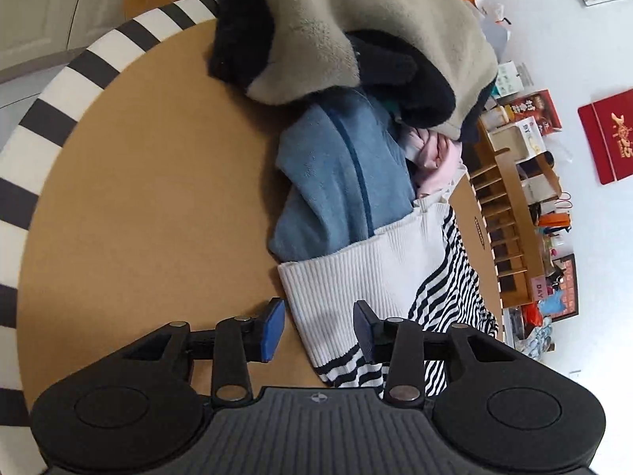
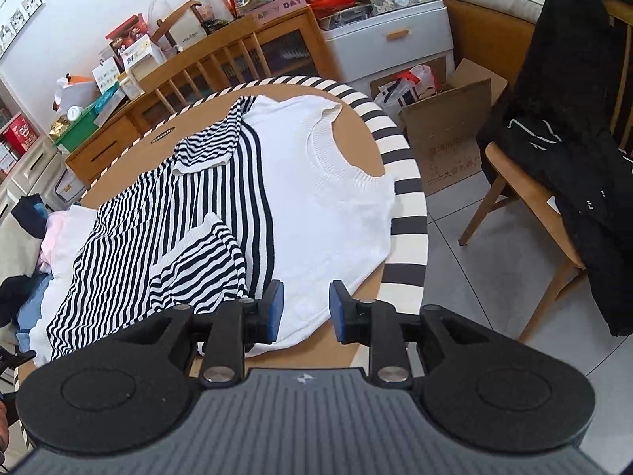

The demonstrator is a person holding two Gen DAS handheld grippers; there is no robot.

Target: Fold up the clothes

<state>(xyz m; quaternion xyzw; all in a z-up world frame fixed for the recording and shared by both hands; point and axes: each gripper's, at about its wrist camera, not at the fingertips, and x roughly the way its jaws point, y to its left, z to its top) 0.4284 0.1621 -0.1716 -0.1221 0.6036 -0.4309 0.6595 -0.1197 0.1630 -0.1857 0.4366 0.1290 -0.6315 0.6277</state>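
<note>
Two views show one round bench (image 1: 130, 182) with a black-and-white striped rim.

Left wrist view: the left claw (image 1: 319, 328) is released, its blue pads spread with nothing between them. It sits at 6 o'clock, just over the ribbed white hem of a striped sweater (image 1: 356, 277). One pad is over bare bench, the other over the knit; whether either touches cannot be told. The claw's body hides the sweater's near edge, and its far side drops out of sight past the bench edge at 3 o'clock. Toward 12 o'clock a blue fleece (image 1: 336, 174) lies partly under the hem. Beyond it is a heap: a beige fleece (image 1: 376, 27) draped over dark garments (image 1: 241, 27) and a pink one (image 1: 431, 150), each mostly buried, so what they are is hard to make out. Shelves (image 1: 510, 202) with boxes blur at 3 o'clock.

Right wrist view: the right claw (image 2: 305, 308) is also released, at 6 o'clock, its pads straddling the sweater's (image 2: 308, 198) white shoulder edge without pinching it. The sweater lies spread flat, neckline toward 1 o'clock, both striped sleeves folded in over the striped body. Its hem end runs toward 9 o'clock, where the heap (image 2: 23, 237) is cut off by the frame. A chair (image 2: 526, 206) with a black jacket (image 2: 573, 126) stands at 3 o'clock, partly cropped.
</note>
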